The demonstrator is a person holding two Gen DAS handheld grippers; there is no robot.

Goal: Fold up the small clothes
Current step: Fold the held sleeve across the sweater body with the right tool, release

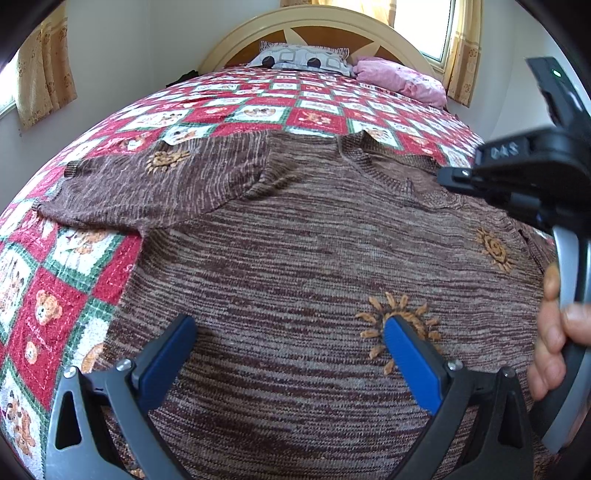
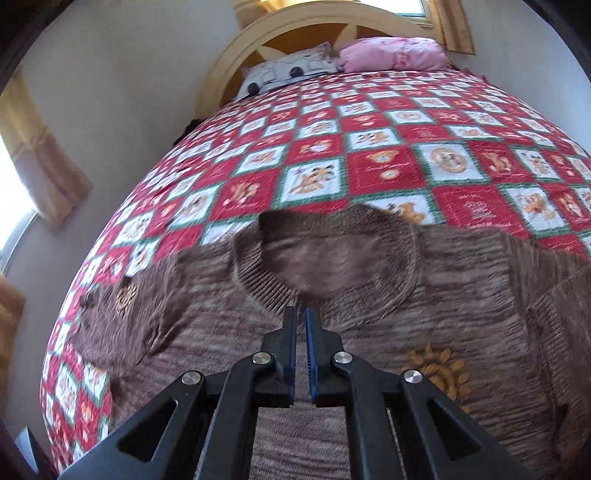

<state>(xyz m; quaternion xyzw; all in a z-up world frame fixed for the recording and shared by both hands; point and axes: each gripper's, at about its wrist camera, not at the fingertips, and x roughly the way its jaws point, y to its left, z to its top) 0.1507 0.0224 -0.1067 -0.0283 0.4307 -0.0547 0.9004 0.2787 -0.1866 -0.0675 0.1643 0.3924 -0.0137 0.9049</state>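
A small brown knit sweater [image 1: 295, 251] with orange sun patches lies flat on the bed, one sleeve [image 1: 147, 184] spread to the left. My left gripper [image 1: 290, 325] is open above the sweater's lower body, empty. My right gripper [image 2: 301, 314] is shut, its tips just below the ribbed collar [image 2: 332, 254]; I cannot tell whether any cloth is pinched. The right gripper [image 1: 454, 179] also shows in the left wrist view at the right edge, held by a hand [image 1: 554, 332]. The sweater [image 2: 369, 332] fills the lower half of the right wrist view.
A red, white and green teddy-bear quilt [image 1: 314, 107] covers the bed. A patterned pillow [image 1: 306, 59] and a pink pillow [image 1: 402, 79] lie by the rounded headboard [image 1: 321, 22]. Curtained windows [image 1: 454, 29] stand on both sides.
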